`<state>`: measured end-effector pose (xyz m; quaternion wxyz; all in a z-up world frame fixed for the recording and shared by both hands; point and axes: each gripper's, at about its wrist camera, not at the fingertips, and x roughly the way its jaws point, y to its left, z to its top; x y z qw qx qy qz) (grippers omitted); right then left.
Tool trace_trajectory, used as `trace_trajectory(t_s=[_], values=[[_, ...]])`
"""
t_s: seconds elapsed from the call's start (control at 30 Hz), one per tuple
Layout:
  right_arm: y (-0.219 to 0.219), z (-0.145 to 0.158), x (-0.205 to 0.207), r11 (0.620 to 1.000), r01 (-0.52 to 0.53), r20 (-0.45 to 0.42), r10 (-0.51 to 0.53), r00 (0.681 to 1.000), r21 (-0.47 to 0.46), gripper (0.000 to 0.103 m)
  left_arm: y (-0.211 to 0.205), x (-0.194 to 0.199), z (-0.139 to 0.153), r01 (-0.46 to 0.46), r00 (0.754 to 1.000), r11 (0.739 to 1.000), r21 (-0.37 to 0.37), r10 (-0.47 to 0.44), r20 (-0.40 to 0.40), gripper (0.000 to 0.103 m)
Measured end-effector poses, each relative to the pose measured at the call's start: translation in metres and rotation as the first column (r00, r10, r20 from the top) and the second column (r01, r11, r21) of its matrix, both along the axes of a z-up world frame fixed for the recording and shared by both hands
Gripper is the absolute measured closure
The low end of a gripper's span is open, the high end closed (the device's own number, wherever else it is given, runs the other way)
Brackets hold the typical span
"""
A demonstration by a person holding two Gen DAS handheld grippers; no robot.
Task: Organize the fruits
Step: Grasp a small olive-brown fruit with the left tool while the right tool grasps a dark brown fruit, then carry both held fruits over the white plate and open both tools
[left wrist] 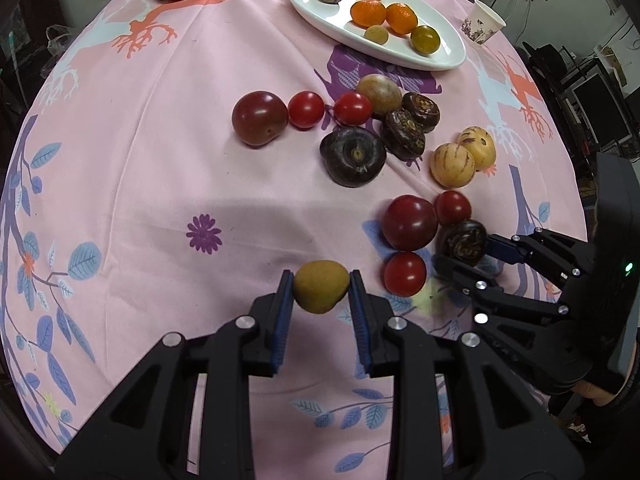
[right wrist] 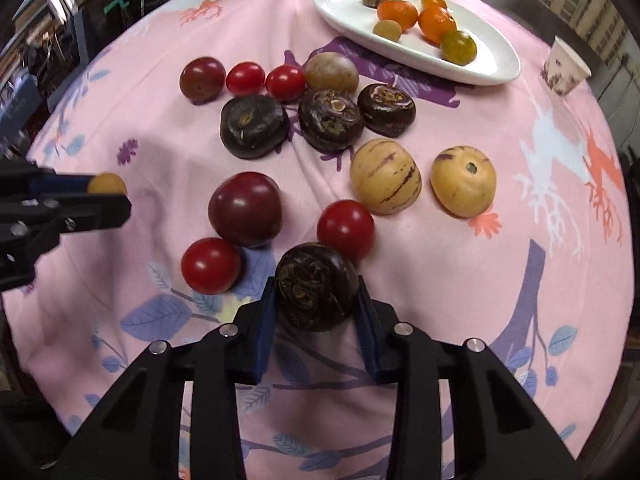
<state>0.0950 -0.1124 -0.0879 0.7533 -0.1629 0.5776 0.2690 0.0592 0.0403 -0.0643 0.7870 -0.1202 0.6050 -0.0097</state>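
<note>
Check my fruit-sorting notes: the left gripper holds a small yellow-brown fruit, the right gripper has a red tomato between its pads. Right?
Not quite. The right gripper has a dark brown water chestnut between its pads, not a tomato, as the right wrist view shows. The left gripper does hold the small yellow-brown fruit.

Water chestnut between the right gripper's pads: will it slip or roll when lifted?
The water chestnut looks squat with flattish faces, so it probably rolls little. Its dark skin looks glossy, so it may slip. The right gripper grips its sides, crowding a cherry tomato.
</note>
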Motion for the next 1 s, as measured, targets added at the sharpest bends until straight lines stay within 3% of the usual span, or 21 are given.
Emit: trace_trajectory(t_s=[0.2,0.43,1.0], values=[[-0.034,0.012,0.007,0.989,0.107,-0.07,-0.1,0.993,0.099,0.066,-0.004,0.0,0.005,0.01,1.0,1.0,-0.006,-0.01,0.011,0.075],[-0.069,0.022,0.008,0.969,0.201,-0.088,-0.19,0.978,0.141,0.066,-0.004,-0.004,0.012,0.01,1.0,1.0,0.003,-0.01,0.022,0.075],[-0.094,0.061,0.02,0.94,0.24,-0.048,-0.236,0.971,0.243,0.066,0.0,0.008,0.036,0.011,0.996,1.0,0.001,-0.011,0.092,0.075]])
